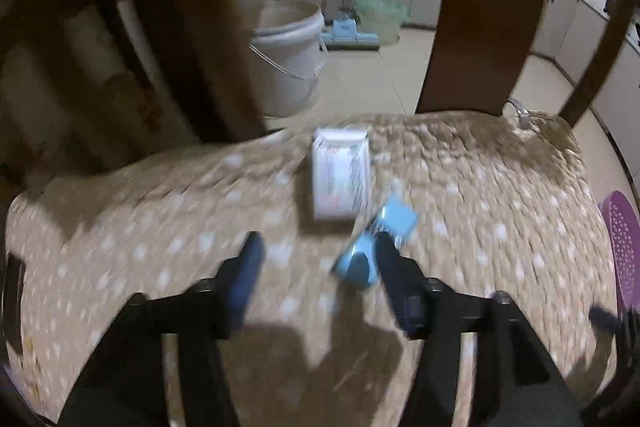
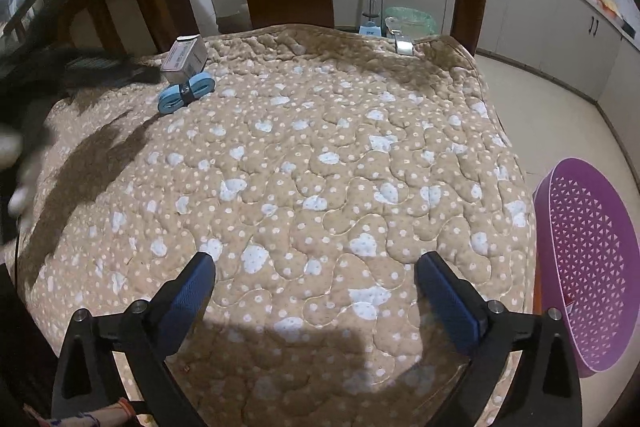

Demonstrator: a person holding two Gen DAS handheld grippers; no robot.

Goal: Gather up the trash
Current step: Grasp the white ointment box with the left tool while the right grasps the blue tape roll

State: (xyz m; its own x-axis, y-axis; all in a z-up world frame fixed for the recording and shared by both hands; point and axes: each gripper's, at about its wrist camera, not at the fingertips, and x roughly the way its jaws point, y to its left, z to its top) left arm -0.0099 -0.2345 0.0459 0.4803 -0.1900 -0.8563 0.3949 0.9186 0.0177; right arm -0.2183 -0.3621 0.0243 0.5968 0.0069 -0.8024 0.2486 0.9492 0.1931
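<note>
Right wrist view is showing the quilted chair cushion (image 2: 304,163) filling the seat, a purple basket (image 2: 592,267) sitting beside it. Toward its back-left corner a white box (image 2: 185,59) is lying, a blue bundle (image 2: 186,91) touching it. Right gripper (image 2: 316,283) is standing spread wide, empty. Left gripper (image 1: 318,251) is hovering parted, the bundle beside one finger, grasping nothing.

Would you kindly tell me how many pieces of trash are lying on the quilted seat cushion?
2. A small white printed carton at the cushion's back edge, and a light blue flat wrapper touching its front. None other shows.
</note>
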